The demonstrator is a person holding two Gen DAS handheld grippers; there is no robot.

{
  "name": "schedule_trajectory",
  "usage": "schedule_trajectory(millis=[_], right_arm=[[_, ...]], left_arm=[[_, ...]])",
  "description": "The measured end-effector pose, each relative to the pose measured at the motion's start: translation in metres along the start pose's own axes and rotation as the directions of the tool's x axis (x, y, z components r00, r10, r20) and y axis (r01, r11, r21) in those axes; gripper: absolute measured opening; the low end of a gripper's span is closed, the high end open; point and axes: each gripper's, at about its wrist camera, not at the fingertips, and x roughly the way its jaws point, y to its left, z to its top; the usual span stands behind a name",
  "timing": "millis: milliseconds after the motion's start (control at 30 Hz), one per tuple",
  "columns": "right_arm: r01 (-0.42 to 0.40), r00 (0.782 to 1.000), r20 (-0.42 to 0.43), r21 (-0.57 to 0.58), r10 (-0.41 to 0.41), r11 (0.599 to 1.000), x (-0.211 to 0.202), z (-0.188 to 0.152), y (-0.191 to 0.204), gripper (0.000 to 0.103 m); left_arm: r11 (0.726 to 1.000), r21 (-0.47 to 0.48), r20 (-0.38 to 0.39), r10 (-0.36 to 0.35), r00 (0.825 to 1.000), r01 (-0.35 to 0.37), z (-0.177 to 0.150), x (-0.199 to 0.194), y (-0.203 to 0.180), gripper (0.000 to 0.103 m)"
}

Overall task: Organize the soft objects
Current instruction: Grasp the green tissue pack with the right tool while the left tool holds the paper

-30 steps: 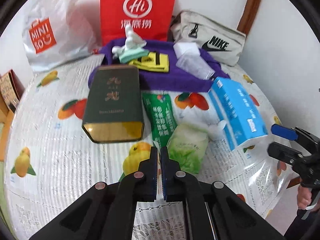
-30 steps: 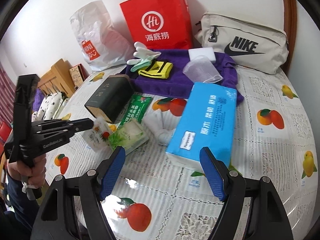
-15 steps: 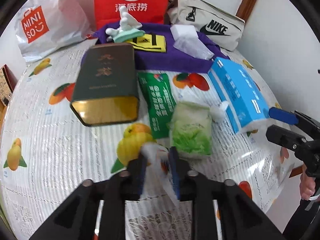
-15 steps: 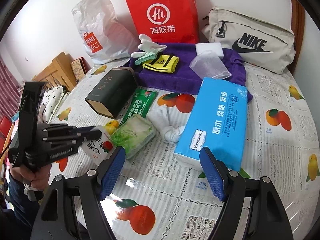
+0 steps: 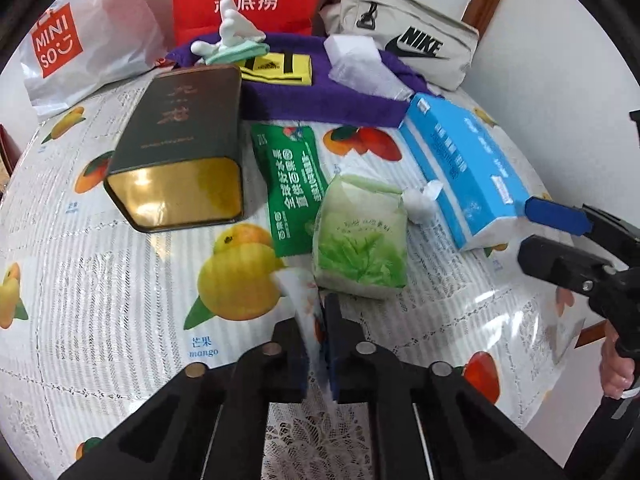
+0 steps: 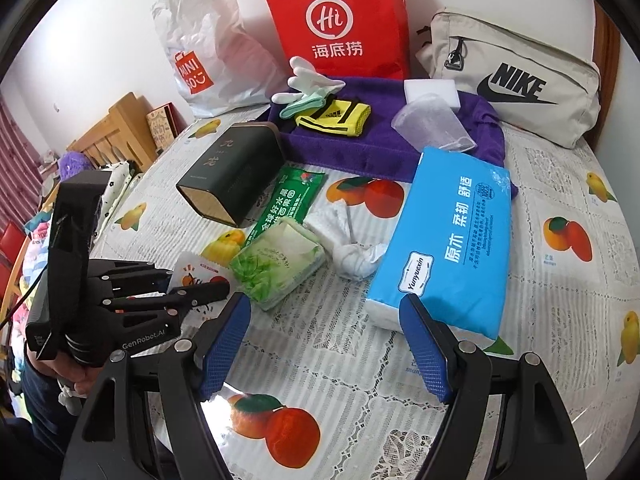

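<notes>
My left gripper [image 5: 316, 312] is shut on a small white snack packet [image 5: 300, 296] with fruit print, held low over the table; both show in the right wrist view, gripper [image 6: 216, 290] and packet [image 6: 196, 276]. My right gripper [image 6: 324, 344] is open and empty, in front of the blue tissue pack [image 6: 452, 240]. A light green tissue pack [image 5: 362, 240], a dark green pouch [image 5: 290, 184] and a crumpled white cloth [image 6: 352, 248] lie mid-table. A purple towel [image 6: 360, 144] holds white gloves [image 6: 308, 84], a yellow cloth [image 6: 336, 118] and a white sponge [image 6: 430, 90].
A dark tea tin [image 5: 180, 148] lies on its side at the left. A red paper bag [image 6: 340, 20], a Miniso bag [image 6: 200, 48] and a beige Nike pouch [image 6: 516, 80] stand along the wall. A clear plastic bag [image 6: 432, 124] lies on the towel. The fruit-print tablecloth [image 6: 340, 360] covers the table.
My left gripper opened, took the white snack packet between its fingers and shut on it. It moved forward and down toward the green tissue pack. The right gripper crept closer to the blue pack.
</notes>
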Motion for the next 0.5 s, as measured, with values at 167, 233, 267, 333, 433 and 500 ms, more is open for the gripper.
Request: schedule_trajectory(millis=[167,233,267,333,433,500], right_arm=[[-0.005,1.0,0.003,-0.017,0.005,1.0,0.002,0.003,0.007,0.076],[-0.012,1.0,0.0,-0.02,0.012,1.0,0.004,0.004,0.011,0.076],[-0.017,1.0,-0.003,-0.022,0.017,1.0,0.006,0.005,0.014,0.076],[-0.022,1.0,-0.009,-0.032,0.022,0.999,0.01,0.006,0.02,0.076],[-0.026,0.999,-0.02,-0.048,0.025,0.999,0.018,0.008,0.031,0.076],[-0.037,0.999,-0.032,-0.058,0.035,0.998,0.025,0.009,0.04,0.076]], left_arm=[[1.0,-0.022,0.037,0.012,0.999,-0.011,0.002,-0.014,0.012,0.005],[0.999,-0.042,0.046,0.025,0.999,-0.023,0.002,-0.017,0.02,0.005],[0.998,-0.051,0.054,0.03,0.998,-0.027,0.003,-0.019,0.024,0.005],[0.997,-0.068,0.066,0.04,0.997,-0.035,0.003,-0.024,0.033,0.005],[0.995,-0.087,0.075,0.058,0.995,-0.052,0.005,-0.026,0.046,0.005],[0.993,-0.1,0.081,0.067,0.994,-0.058,0.006,-0.027,0.054,0.005]])
